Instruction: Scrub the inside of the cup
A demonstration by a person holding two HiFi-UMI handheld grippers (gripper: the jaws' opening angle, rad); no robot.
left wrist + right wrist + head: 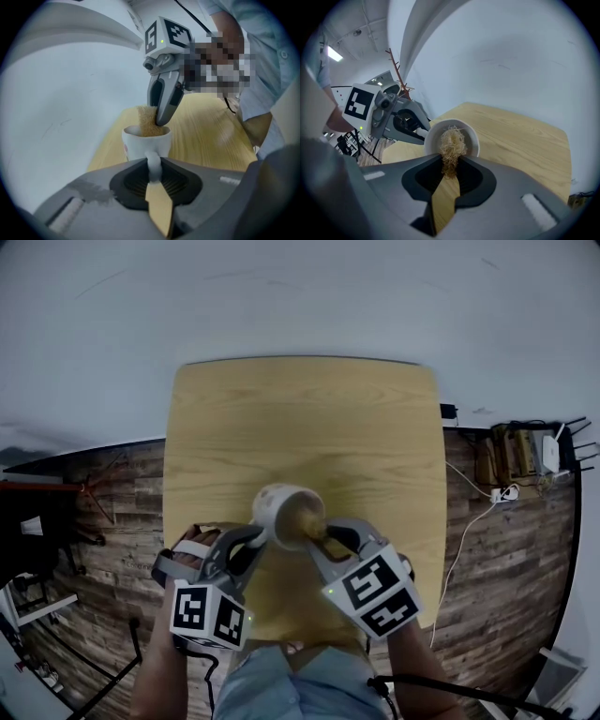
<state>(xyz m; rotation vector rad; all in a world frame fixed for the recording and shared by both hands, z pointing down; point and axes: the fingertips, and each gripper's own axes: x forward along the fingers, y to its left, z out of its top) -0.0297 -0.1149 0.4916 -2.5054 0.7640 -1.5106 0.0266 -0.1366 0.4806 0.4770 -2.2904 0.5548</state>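
Left gripper (261, 536) was clamped narrow on the handle (153, 161) of the white cup (279, 506), tipped above the wooden table (375, 427). Cup mouth faced 4 o'clock, straight at the right gripper (323, 538), whose jaws pinched a fibrous scrubber (451, 143) sitting inside the mouth.

No words, numbers or brands are legible. Cubes (208, 615) on the left tool (263, 536) and right tool (324, 538) show only black-and-white square patterns; the reddish mark on the cup (140, 144) is unreadable.
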